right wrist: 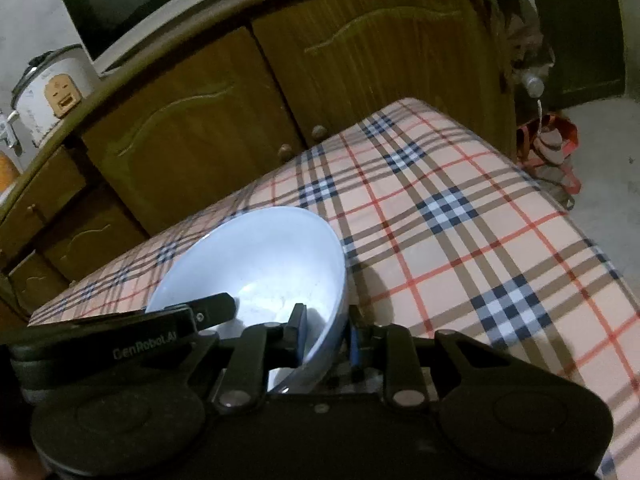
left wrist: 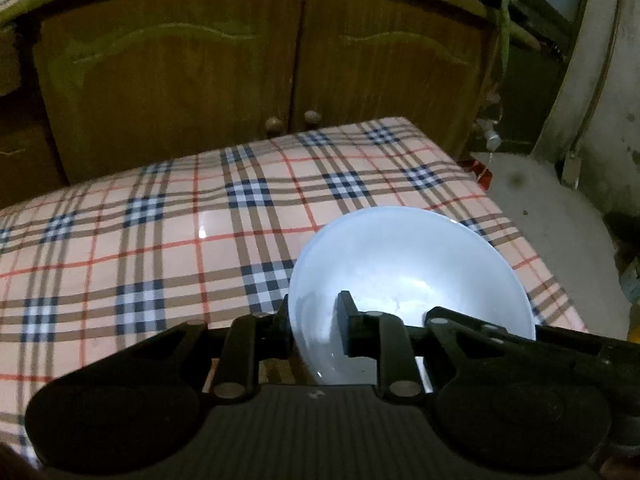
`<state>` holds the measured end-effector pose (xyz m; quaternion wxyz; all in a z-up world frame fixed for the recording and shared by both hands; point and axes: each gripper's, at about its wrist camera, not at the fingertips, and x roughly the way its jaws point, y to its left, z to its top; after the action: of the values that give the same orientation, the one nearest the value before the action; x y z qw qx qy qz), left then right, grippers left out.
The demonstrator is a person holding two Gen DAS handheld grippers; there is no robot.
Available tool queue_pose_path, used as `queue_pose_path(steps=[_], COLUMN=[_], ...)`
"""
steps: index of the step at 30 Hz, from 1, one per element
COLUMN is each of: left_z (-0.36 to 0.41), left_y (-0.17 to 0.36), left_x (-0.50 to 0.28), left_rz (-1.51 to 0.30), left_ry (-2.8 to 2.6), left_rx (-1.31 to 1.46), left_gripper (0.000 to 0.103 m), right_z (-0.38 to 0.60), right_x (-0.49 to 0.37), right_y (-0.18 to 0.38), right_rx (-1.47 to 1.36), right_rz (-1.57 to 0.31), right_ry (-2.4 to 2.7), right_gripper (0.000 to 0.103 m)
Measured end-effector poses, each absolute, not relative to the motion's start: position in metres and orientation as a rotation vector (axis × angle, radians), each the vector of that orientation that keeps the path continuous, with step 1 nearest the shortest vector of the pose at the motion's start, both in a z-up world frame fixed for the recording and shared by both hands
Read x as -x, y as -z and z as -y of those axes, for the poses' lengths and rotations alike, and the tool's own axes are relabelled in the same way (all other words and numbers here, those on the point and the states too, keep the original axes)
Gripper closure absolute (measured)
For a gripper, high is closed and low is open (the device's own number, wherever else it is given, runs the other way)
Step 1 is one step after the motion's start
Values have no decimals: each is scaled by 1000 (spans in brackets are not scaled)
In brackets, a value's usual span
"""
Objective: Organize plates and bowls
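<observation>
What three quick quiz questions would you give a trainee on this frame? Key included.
1. True or false: the table under the round white bowl is bare wood.
2. How many tongs clamp the bowl's rim? A: none. B: one. C: two.
3. Fill in: behind the pink checked tablecloth stands a brown wooden ____ with two round door knobs.

Key
1. False: the checked tablecloth covers it.
2. C: the left tongs and the right tongs each have one finger inside the rim and one outside.
3. Cabinet: the brown wooden cabinet.
</observation>
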<state>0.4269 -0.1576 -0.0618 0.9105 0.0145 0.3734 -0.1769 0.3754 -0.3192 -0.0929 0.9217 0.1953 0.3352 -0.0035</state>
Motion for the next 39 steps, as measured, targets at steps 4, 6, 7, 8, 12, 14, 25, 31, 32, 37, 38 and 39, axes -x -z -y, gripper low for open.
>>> queue_pose_path(steps=[4,6,7,8,12,14,25,31,32,37,38,39], left_z=[155,152,151,149,147,145,135,130,130,126,125,124], left_y=[43,34,29,25,7,-2,-37,-47,-49,-56,-57,-59], left_x=[-405,-394,-387,-381,-356,-343,-279,-256,-251,-232,-228,-224], left_rz=[-736,-722,-715,-708,-675,-662,-603,-580,-575,-554,-552,-547], left_ry=[358,357,354,351,344,342,324,322,320,316,315,313], left_rx=[-48,-42,-36,-34,-47,-47,-44,-44,-46,-51,-50,-50], left_gripper=[81,81,81,81,81,81,80,80,80,79,79,79], right_z=[313,309,306,304,296,292,270,260,259,252,250,248], right_x=[-357,-345,-339,-333,-307,-294,-226,-196,-192,-170,-167,-162], right_y=[75,65,59,53,34,24,-19,-34,-37,-46,-47,-49], right_rx=[-402,-392,-385,-378,-371,-367,-342,-334,-334,-324,-322,-320], right_rz=[-667,-652,-645,-637,-612,-599,-539,-519,-515,-497,-494,-491], right_ry=[4,1,1,-1,-5,-7,-16,-17,-17,-21,-21,-22], right_gripper=[76,76,76,76,75,75,75,75,75,75,75,75])
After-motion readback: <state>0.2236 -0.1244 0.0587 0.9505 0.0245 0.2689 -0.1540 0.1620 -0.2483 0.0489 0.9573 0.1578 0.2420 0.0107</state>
